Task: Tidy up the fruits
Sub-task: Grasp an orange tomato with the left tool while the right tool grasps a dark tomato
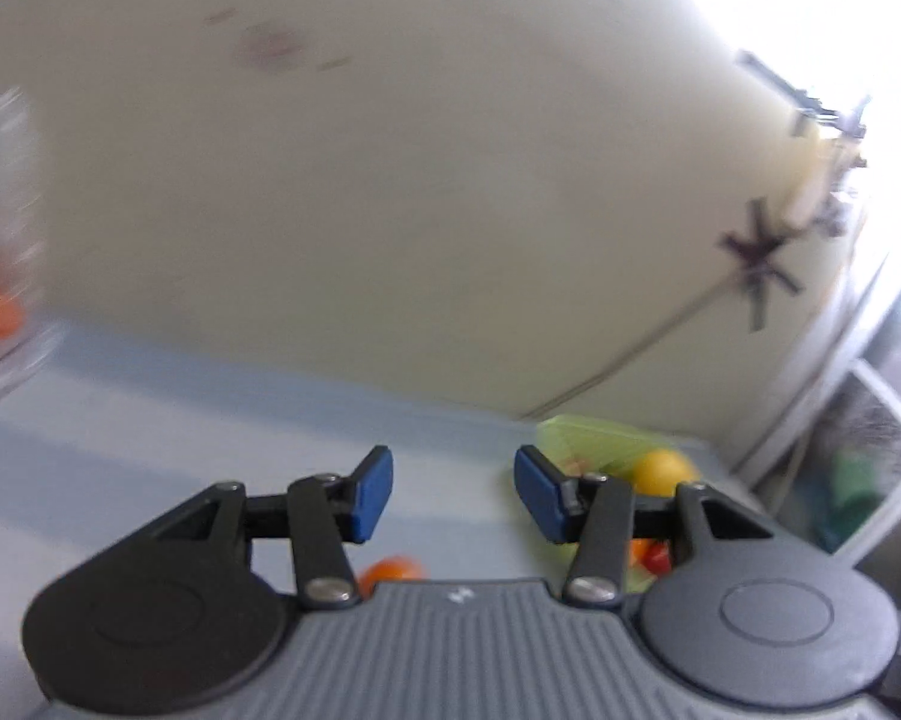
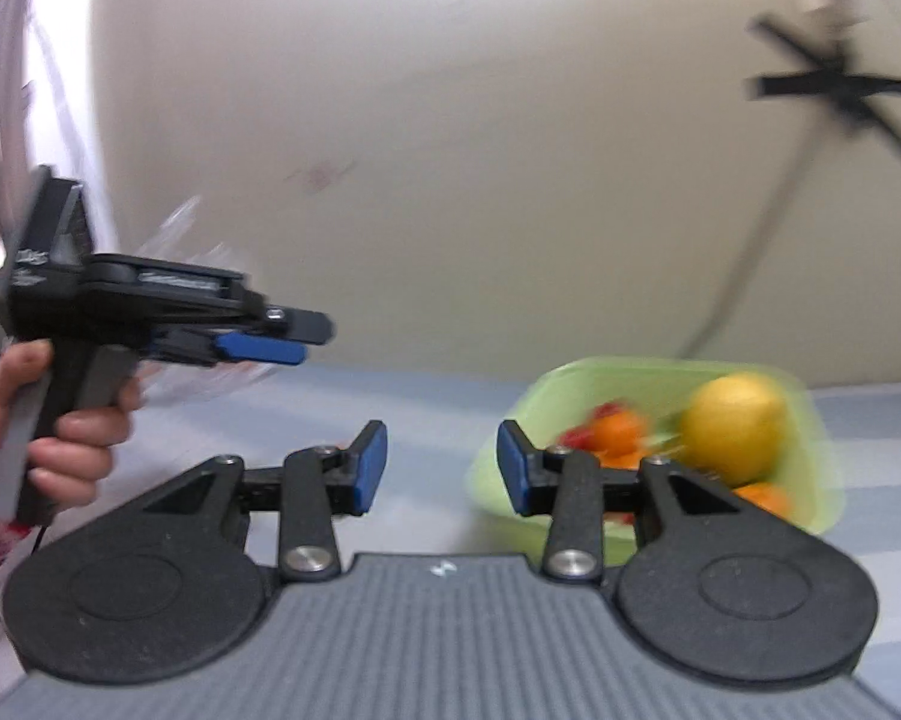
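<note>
A green plastic bowl [image 2: 810, 420] sits on the light blue table and holds a yellow lemon [image 2: 735, 426], oranges [image 2: 615, 432] and something red. My right gripper [image 2: 441, 468] is open and empty, just left of the bowl. My left gripper [image 1: 453, 492] is open and empty above the table; it also shows in the right wrist view [image 2: 264, 351], held up at the left. In the left wrist view the bowl [image 1: 588, 438] and lemon [image 1: 660, 471] lie behind the right finger. A loose orange fruit [image 1: 390, 573] lies under the left gripper.
A cream wall stands behind the table. A clear container [image 1: 6, 276] with something orange inside is blurred at the far left. A dark fan-like object on a cord [image 2: 834, 84] hangs at the right. A window frame [image 1: 858, 420] is at the right.
</note>
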